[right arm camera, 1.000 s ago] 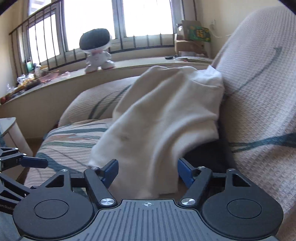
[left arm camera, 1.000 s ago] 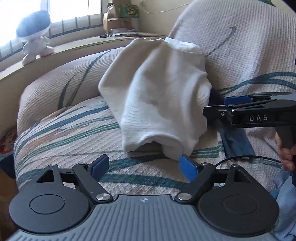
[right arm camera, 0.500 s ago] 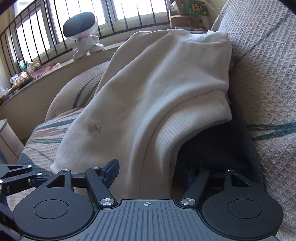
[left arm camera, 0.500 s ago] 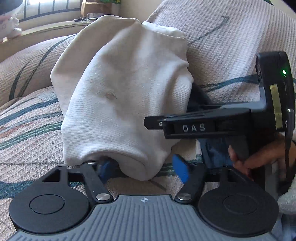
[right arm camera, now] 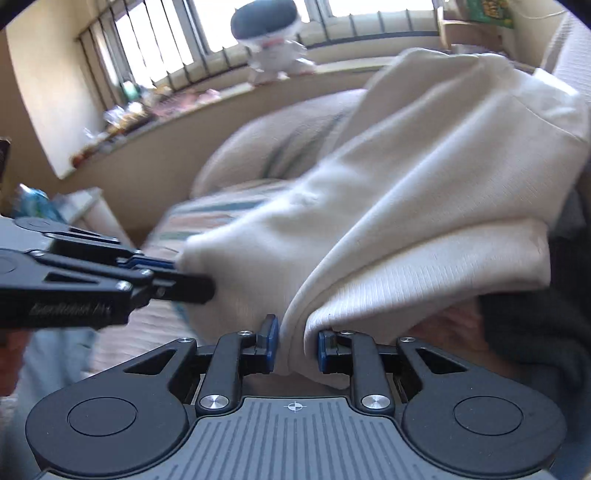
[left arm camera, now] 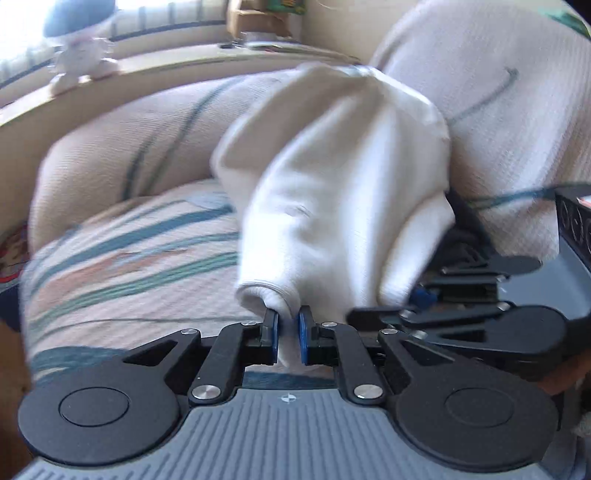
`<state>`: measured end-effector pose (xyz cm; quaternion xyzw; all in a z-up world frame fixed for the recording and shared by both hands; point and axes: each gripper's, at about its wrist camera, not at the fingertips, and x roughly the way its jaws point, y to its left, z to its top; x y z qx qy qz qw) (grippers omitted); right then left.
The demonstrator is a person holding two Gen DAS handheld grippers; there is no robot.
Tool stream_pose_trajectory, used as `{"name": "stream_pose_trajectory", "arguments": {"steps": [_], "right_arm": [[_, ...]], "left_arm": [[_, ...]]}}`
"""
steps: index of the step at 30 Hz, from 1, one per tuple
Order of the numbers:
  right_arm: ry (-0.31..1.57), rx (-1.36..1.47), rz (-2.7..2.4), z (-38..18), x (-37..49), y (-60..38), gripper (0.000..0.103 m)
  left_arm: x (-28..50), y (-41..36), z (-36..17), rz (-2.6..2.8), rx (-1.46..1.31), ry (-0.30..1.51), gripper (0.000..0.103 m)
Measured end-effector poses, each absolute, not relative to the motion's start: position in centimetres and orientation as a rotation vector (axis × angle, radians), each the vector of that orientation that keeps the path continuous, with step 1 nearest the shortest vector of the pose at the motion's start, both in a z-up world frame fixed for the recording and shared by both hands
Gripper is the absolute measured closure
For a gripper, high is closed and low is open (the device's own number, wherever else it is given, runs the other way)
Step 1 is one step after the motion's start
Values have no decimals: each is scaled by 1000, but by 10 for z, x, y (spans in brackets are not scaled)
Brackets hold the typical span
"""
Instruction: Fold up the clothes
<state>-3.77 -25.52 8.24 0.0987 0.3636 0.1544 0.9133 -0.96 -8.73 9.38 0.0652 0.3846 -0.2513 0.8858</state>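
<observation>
A sofa (left arm camera: 122,243) with a cream waffle cover and teal and pink stripes fills both views, its back cushion (left arm camera: 509,122) rising at the right. Behind it runs a windowsill (right arm camera: 207,110) under barred windows, with a white toy robot (right arm camera: 273,48) with a dark head standing on the ledge and small clutter further along it. A cardboard box (left arm camera: 255,16) sits at the sill's far end.

A cream ribbed garment (left arm camera: 332,192) lies draped from the top of the back cushion down toward the seat. Its lower edge is bunched into two gathered points. Something dark (right arm camera: 535,332) lies under it on the right, against the cushion; what it is cannot be told.

The left tongs (left arm camera: 287,334) are clamped on the garment's hem, the blue pads nearly together with a fold of cloth between them. The right tongs (right arm camera: 294,347) are likewise closed on a thicker rolled fold of the same garment, the pads pressing the cloth from both sides. In the left view the right tongs appear from the side at the right, gripping the garment just beside the left tongs; in the right view the left tongs come in from the left edge, touching the cloth. Both views are somewhat blurred.
</observation>
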Motion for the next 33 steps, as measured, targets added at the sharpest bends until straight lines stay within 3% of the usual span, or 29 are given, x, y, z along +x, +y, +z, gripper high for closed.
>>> {"name": "stream_pose_trajectory", "arguments": {"steps": [4, 6, 18, 23, 25, 28, 29, 30, 33], "right_arm": [[729, 261, 470, 103, -42, -217, 83], [746, 260, 579, 108, -47, -190, 90], [860, 297, 808, 90, -52, -79, 90], [906, 218, 768, 92, -51, -86, 84], [899, 179, 755, 98, -60, -95, 74], [910, 189, 743, 107, -73, -118, 52], [915, 193, 740, 111, -77, -127, 39], [916, 176, 727, 116, -82, -136, 32], [911, 158, 668, 133, -92, -167, 32]], "left_arm": [[-25, -41, 120, -414, 168, 753, 93], [-36, -17, 129, -351, 190, 735, 93], [-69, 92, 138, -67, 184, 773, 97], [-73, 71, 137, -109, 216, 753, 79], [-72, 61, 135, -131, 223, 748, 56], [-77, 46, 132, -133, 269, 730, 43], [-79, 42, 132, -136, 287, 723, 41], [-81, 40, 133, -138, 295, 718, 35], [-83, 38, 135, -147, 294, 714, 29]]}}
